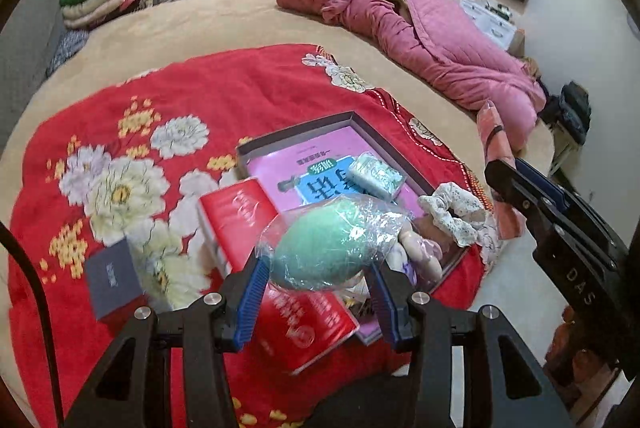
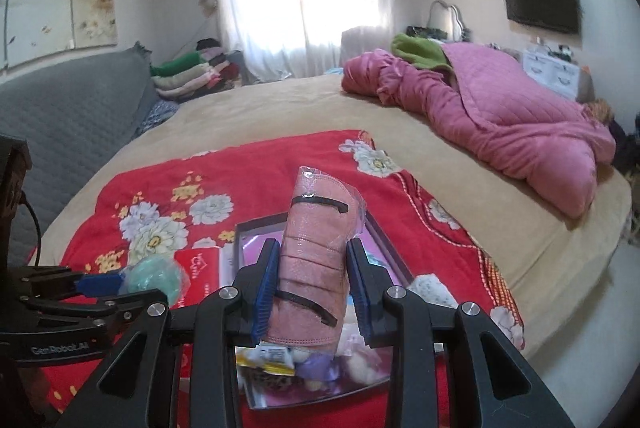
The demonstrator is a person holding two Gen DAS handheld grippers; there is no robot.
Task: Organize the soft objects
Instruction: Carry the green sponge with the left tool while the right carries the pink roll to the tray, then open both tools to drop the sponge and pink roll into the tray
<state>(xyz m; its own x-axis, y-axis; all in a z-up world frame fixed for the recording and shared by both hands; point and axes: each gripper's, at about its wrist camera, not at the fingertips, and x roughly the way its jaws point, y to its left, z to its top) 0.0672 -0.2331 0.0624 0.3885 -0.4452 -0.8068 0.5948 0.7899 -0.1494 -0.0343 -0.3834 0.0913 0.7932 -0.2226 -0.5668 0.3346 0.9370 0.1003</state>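
Note:
My left gripper (image 1: 318,278) is shut on a green sponge ball in clear wrap (image 1: 320,248) and holds it above the open grey box (image 1: 296,134). It also shows in the right wrist view (image 2: 156,278). My right gripper (image 2: 312,288) is shut on a pink wrapped pad with black straps (image 2: 316,252), held upright over the box (image 2: 256,224). In the box lie a pink booklet (image 1: 280,164), a pale green packet (image 1: 374,174), a floral scrunchie (image 1: 452,208) and a small plush toy (image 1: 420,252).
A red tissue pack (image 1: 244,216) and another red pack (image 1: 308,328) lie at the box's left edge. A small grey card box (image 1: 112,274) sits on the red floral blanket (image 1: 120,132). A pink quilt (image 2: 500,112) lies at the bed's right side.

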